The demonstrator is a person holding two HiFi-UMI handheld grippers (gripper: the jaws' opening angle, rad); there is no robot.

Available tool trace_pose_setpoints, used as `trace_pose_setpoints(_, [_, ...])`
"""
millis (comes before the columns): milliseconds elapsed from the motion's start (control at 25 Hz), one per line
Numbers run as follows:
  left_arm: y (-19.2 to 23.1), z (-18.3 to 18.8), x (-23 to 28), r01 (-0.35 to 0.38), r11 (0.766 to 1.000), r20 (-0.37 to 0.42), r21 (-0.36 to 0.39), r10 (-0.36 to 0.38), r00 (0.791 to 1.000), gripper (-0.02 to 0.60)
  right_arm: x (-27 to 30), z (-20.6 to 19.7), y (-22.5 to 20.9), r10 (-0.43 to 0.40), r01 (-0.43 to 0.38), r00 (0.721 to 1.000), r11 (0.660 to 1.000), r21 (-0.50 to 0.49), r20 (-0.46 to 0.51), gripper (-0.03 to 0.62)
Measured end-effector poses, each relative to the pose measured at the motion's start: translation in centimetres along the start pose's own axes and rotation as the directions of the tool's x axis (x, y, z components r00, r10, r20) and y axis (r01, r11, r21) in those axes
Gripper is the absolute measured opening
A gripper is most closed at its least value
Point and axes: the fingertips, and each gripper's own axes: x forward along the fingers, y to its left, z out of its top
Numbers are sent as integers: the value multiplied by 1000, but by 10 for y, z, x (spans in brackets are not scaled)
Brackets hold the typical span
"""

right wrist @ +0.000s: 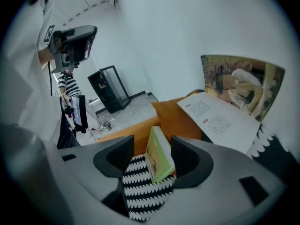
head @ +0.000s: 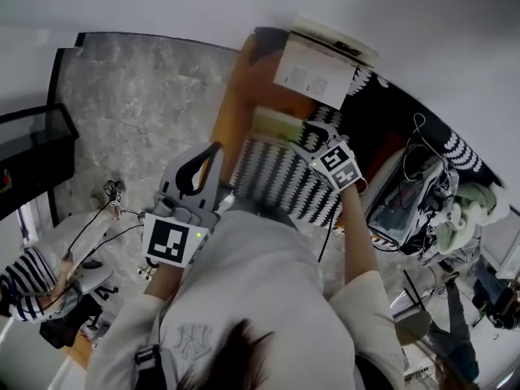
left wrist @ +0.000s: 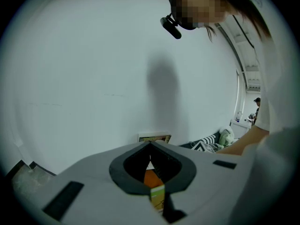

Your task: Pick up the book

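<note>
Right gripper [right wrist: 153, 148], lower centre: jaws spread wide, gripping nothing, on either side of the green book [right wrist: 160, 159]. The book stands tilted on a black-and-white cushion [right wrist: 140, 193] against an orange cushion [right wrist: 174, 112]. Left gripper [left wrist: 150, 146]: jaws together, empty.

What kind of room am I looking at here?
Probably a living-room corner, perhaps staged: an orange sofa with a black-and-white cushion, a picture against the white wall, and a marble-look floor.

The left gripper [left wrist: 150, 144] points a little downward, its jaws closed together at the tips. The right gripper [right wrist: 152, 149] tilts down more steeply, its jaws standing wide apart.
</note>
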Motion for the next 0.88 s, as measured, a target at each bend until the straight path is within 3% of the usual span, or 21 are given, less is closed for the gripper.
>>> trace_pose_setpoints(480, [-3,-8,26,-9,998,-66,-68,4,998,9,87,-60,-42,144,-152,960,988,-15,-239,249])
trace_pose_setpoints(880, [-2,-22,34,-18,996,-121,-85,7,993,9,116,-95,-30,256,-270,923,963,-9,-288,247])
